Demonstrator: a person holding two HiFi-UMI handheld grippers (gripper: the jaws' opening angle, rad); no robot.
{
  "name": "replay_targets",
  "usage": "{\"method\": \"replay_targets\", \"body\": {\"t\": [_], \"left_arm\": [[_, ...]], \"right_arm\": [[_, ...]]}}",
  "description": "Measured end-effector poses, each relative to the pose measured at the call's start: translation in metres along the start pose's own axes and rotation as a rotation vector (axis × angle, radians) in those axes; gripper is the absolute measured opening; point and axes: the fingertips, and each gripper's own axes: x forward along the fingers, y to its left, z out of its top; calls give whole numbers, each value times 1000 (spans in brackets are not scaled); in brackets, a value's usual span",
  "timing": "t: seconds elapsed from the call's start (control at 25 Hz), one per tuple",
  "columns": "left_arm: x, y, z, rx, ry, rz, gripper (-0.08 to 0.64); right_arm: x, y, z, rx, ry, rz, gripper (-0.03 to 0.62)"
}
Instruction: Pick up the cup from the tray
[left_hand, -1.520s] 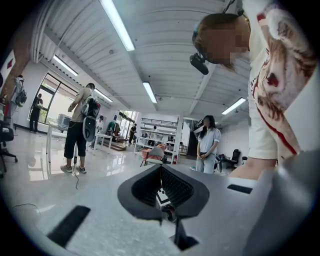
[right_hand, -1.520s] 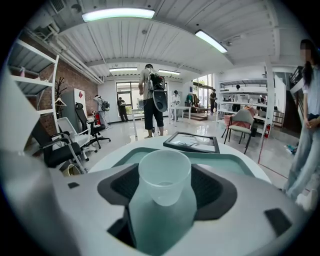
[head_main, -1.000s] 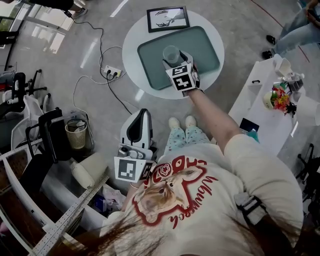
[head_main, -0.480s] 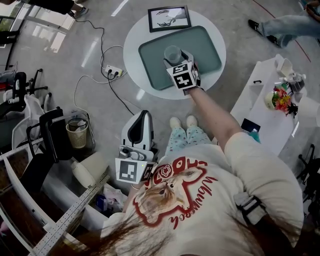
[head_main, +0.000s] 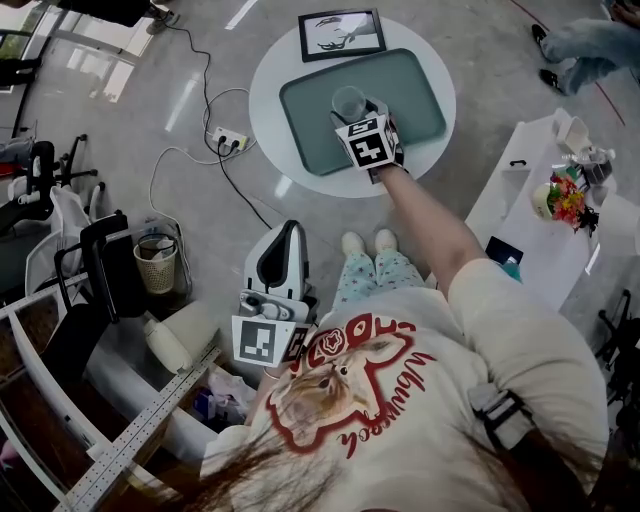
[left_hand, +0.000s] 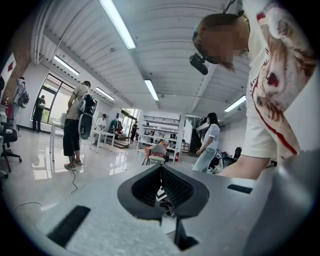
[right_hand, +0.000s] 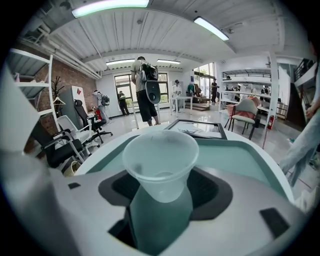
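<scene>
Head view: over the last second my right claw has crept slightly forward with the cup still at its tips. The round table slides in the frame by about as much, so much of that shift may be my head camera moving. The tray lies under and beyond the claw. I cannot tell from here whether the cup's base has left it, since the marker cube covers the jaws. My left claw hangs low beside the person's body, well apart from all this.

Left gripper view: the left claw is pressed together on nothing and points out into the room, so it has no part in the task.

Right gripper view: the right claw pinches the cup low on its wall, with the rim flaring above the pads. I judge the grasp made and the lift due. The cup's bottom is hidden between the jaws. The tray stretches ahead of the tips, and a framed picture lies past it.
</scene>
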Motion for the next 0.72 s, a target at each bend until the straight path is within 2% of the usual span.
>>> {"method": "replay_targets", "body": {"t": [0.4, 0.72], "left_arm": [[1, 3, -3, 26, -17, -6, 14], [18, -11, 4, 22, -47, -64, 14]], "right_arm": [[-18, -4, 16, -31, -40, -18, 291], [-53, -4, 35, -55, -60, -30, 291]]}}
